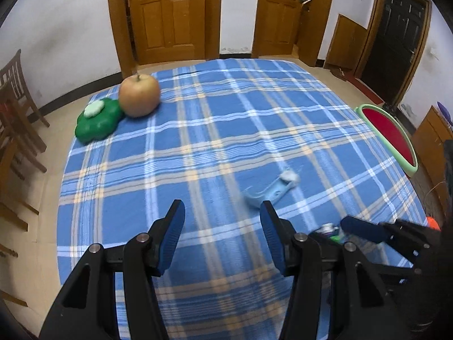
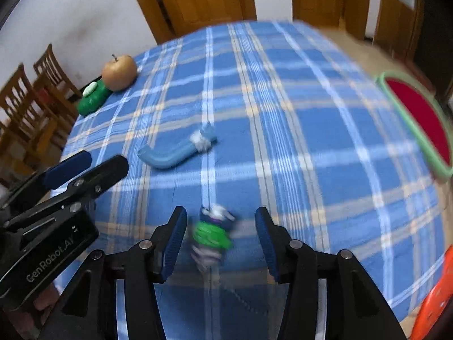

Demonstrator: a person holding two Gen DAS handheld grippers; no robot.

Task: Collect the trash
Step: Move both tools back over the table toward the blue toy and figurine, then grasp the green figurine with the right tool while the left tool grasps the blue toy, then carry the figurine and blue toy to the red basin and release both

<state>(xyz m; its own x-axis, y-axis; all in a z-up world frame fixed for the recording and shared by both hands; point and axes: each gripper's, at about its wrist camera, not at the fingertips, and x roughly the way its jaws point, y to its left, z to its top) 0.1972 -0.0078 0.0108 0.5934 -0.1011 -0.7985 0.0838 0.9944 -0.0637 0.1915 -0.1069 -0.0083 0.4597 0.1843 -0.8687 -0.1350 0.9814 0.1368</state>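
Observation:
A crumpled green and white wrapper [image 2: 212,235] lies on the blue plaid tablecloth [image 2: 283,141]. It sits between the fingers of my right gripper [image 2: 221,215], which is open, with a gap showing on each side of it. Farther out lies a bent light-blue wrapper with a white wad at one end [image 2: 175,155], also in the left wrist view [image 1: 271,188]. My left gripper [image 1: 222,209] is open over bare cloth, the light-blue wrapper just beyond its right fingertip. In each wrist view the other gripper shows at the edge: the right gripper [image 1: 356,229] and the left gripper [image 2: 107,158].
An apple [image 1: 139,95] and a green flower-shaped object [image 1: 97,120] stand at the table's far left corner. A watermelon-slice tray [image 1: 390,136] hangs past the right edge. Wooden chairs [image 1: 17,119] stand to the left, something orange [image 2: 436,291] at the near right. Doors line the far wall.

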